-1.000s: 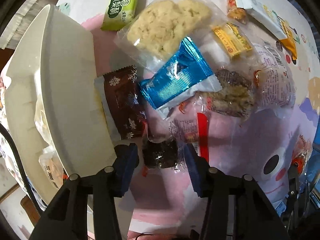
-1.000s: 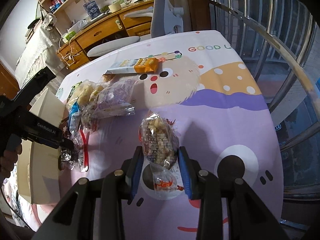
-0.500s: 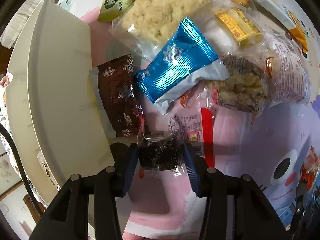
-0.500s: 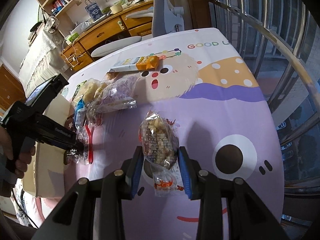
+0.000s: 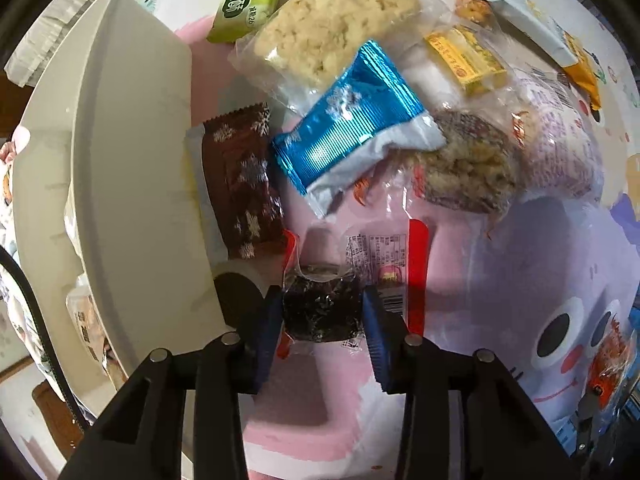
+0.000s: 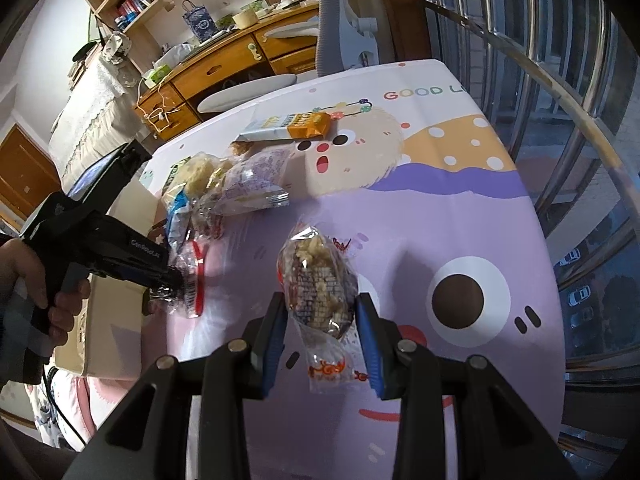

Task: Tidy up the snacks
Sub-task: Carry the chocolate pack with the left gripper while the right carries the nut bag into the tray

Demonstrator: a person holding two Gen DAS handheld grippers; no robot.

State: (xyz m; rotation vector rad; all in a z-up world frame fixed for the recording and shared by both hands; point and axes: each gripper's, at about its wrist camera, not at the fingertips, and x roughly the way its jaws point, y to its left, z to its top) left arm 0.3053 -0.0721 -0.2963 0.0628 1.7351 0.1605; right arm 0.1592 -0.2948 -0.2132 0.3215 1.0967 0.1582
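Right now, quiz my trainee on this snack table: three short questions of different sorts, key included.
1. True or false: the right gripper holds a clear-wrapped grain bar.
2. What lies between the fingers of the left gripper? A) green packet B) dark snack in clear wrap C) orange box
3. Fill in: the blue foil packet lies beside a ____ packet printed with snowflakes.

Key:
1. True.
2. B, the dark snack in clear wrap; the jaws are closing on it.
3. Brown: the brown packet.
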